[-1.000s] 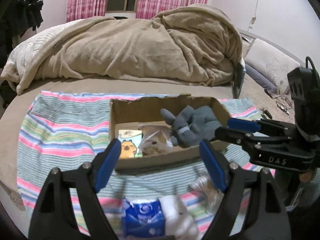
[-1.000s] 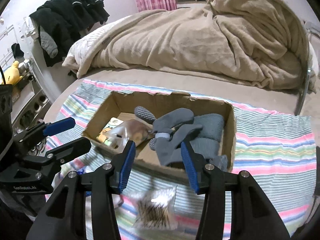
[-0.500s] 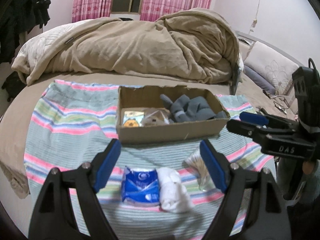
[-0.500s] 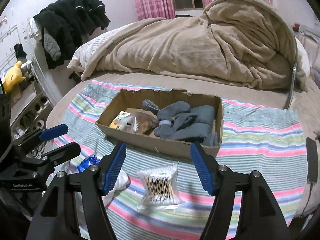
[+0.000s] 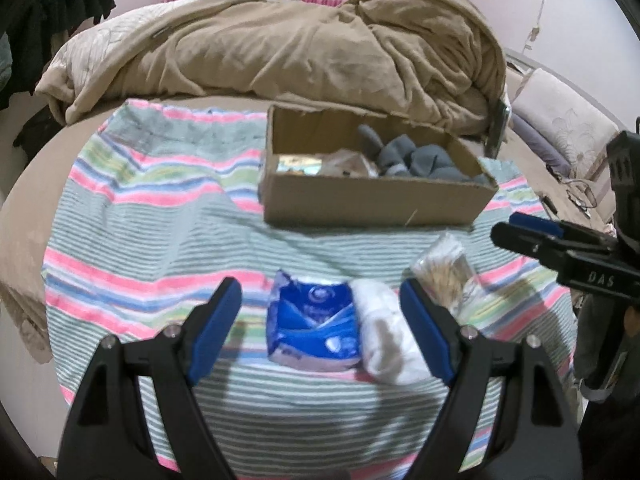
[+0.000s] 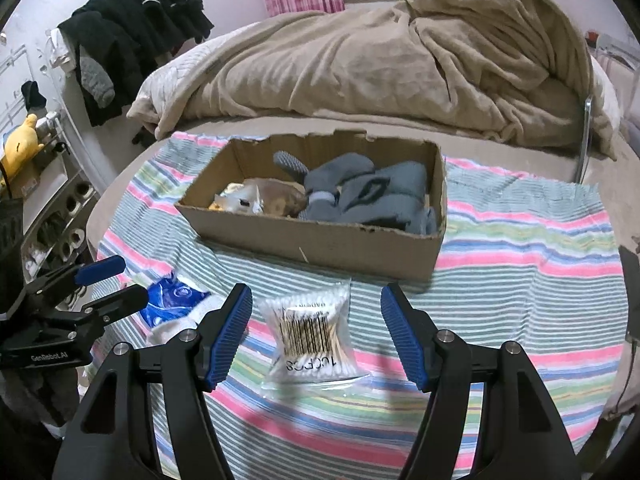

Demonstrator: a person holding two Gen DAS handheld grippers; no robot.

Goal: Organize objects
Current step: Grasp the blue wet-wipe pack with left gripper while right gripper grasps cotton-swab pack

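Observation:
A cardboard box (image 5: 372, 200) (image 6: 320, 236) stands on the striped cloth and holds grey socks (image 6: 360, 196), a clear bag and a small card. In front of it lie a blue tissue pack (image 5: 314, 320) (image 6: 172, 298), a rolled white cloth (image 5: 386, 332) and a bag of cotton swabs (image 6: 310, 332) (image 5: 444, 272). My left gripper (image 5: 320, 324) is open and empty, its fingers either side of the tissue pack and white cloth. My right gripper (image 6: 316, 336) is open and empty, around the swab bag.
A heaped beige blanket (image 6: 400, 64) fills the bed behind the box. Dark clothes (image 6: 132, 36) hang at the left wall, with a shelf and yellow plush toy (image 6: 22, 140) below. A phone (image 6: 632, 292) lies at the cloth's right edge.
Both grippers have pulled back from the box toward me and lowered. The right gripper has opened wider and now frames the swab bag; the left now frames the tissue pack.

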